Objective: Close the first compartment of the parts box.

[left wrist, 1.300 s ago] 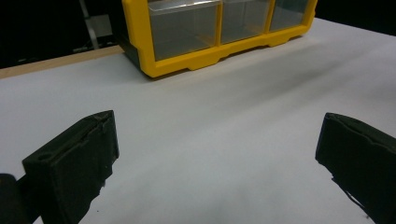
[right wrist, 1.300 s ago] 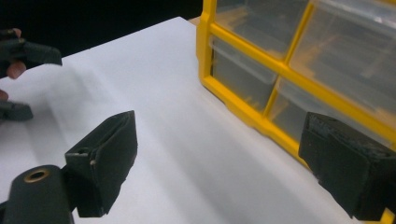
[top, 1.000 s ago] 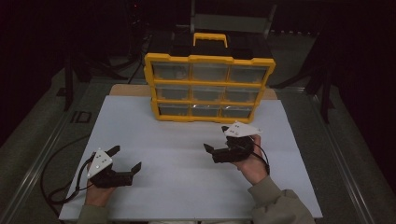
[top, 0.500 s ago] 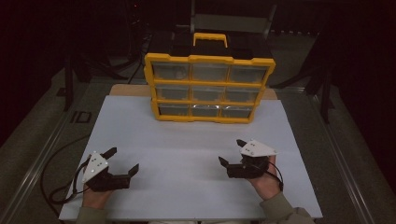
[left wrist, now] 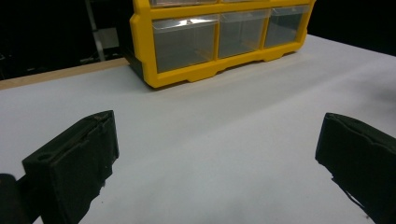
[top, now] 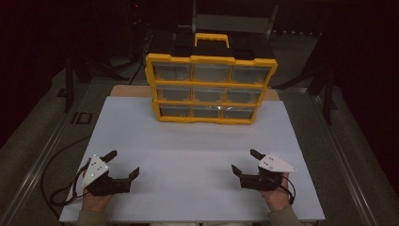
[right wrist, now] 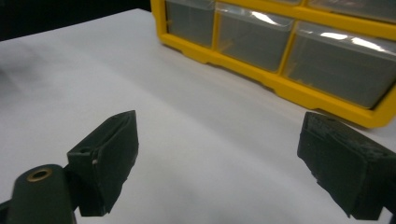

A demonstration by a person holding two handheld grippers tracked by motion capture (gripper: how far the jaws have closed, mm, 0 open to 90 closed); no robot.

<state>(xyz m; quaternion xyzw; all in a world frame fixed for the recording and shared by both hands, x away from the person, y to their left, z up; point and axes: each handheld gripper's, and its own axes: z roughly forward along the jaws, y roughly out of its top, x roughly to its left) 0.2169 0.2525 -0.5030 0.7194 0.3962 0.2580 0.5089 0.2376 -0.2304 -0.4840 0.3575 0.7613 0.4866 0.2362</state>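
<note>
Pulled back toward the person, right tool (top: 246, 162) gapes empty like left tool (top: 123, 164); drawer cabinet (top: 211, 89) stands well beyond both.

A white-topped table (top: 197, 141) stands in a dark room, grey floor (top: 42, 136) on both sides.

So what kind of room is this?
Probably a workshop or test bench: a yellow drawer organiser stands on a white tabletop, dark equipment stands around it, and a person holds open tongs in each hand.
</note>
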